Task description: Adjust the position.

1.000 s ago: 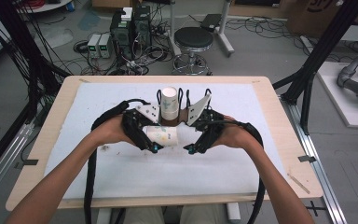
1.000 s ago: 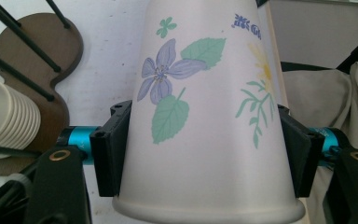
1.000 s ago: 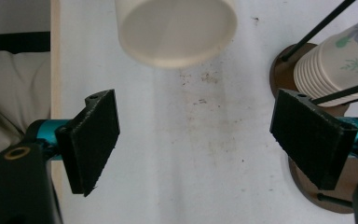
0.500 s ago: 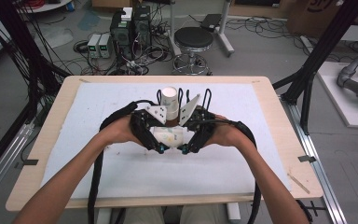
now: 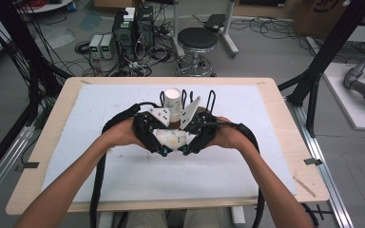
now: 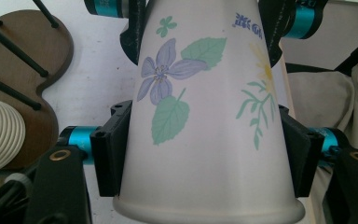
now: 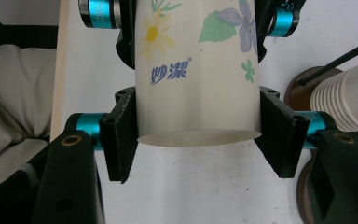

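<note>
A white paper cup (image 5: 175, 137) printed with flowers and leaves lies on its side above the white mat, between both hands. My left gripper (image 5: 164, 138) is shut on its wide rim end (image 6: 205, 205), pads pressed against both sides. My right gripper (image 5: 188, 138) has just been closing and is now shut on the narrow bottom end (image 7: 198, 93), the cup between its jaws. In each gripper view the other gripper's jaws clasp the far end of the cup.
Just behind the hands, a stack of paper cups (image 5: 173, 100) stands upside down in a rack of black wire posts on a brown wooden base (image 6: 32, 46). The white mat (image 5: 266, 156) covers the wooden table. A stool (image 5: 197, 40) and cables lie beyond it.
The right hand has come in towards the left, and its gripper has closed on the cup's bottom end. The left gripper has kept its hold on the rim end.
</note>
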Available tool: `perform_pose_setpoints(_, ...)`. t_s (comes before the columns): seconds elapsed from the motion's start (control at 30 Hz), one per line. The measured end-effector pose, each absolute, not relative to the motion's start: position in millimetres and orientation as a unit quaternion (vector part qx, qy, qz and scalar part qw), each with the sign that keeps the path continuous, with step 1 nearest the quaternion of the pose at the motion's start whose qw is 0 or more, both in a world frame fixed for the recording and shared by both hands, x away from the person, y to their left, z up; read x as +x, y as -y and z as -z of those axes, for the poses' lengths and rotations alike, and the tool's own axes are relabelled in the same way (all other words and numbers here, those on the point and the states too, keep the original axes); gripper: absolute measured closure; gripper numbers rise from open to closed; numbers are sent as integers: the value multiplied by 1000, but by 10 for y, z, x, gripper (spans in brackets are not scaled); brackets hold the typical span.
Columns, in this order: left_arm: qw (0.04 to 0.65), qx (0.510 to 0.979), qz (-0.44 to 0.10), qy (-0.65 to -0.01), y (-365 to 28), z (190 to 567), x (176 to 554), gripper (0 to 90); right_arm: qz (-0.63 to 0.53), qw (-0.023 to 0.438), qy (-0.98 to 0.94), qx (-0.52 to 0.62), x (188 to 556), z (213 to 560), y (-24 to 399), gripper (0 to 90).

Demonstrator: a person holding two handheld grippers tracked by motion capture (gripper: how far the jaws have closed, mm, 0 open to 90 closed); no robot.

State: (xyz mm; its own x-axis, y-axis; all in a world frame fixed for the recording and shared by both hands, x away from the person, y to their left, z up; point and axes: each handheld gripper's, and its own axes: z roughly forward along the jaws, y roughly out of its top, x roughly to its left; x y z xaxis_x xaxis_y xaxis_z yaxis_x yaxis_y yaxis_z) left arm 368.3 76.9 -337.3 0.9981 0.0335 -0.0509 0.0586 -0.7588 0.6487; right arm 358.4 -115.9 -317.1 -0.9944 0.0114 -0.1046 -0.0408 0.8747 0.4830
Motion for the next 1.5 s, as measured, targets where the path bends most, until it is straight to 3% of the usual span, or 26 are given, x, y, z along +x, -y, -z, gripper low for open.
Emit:
perform_pose_setpoints(0.13, 352, 935, 21, -26, -766, 3409, 3681, 280, -247, 47, -968, -8, 3585, 3181, 1158, 377)
perform_pose_setpoints(0.23, 370, 928, 31, -36, -790, 3397, 3718, 81, -244, 45, -969, -8, 3586, 3187, 1159, 377)
perform_pose_setpoints(0.67, 417, 908, 16, -35, -921, 3318, 3701, 93, -246, 47, -968, -1, 3610, 3184, 1192, 376)
perform_pose_setpoints(0.9, 504, 862, -7, -53, -1268, 3273, 3675, 92, -301, 46, -952, 17, 3637, 3205, 1444, 376)
perform_pose_setpoints(1.07, 527, 847, -21, -60, -1391, 3252, 3626, 92, -347, 43, -936, 35, 3625, 3251, 1643, 376)
perform_pose_setpoints(1.1, 551, 832, -13, -67, -1434, 3308, 3593, 93, -358, 43, -932, 37, 3623, 3264, 1680, 376)
perform_pose_setpoints(1.5, 575, 811, -19, -107, -1607, 3723, 3523, 94, -452, 26, -890, 62, 3596, 3462, 1925, 376)
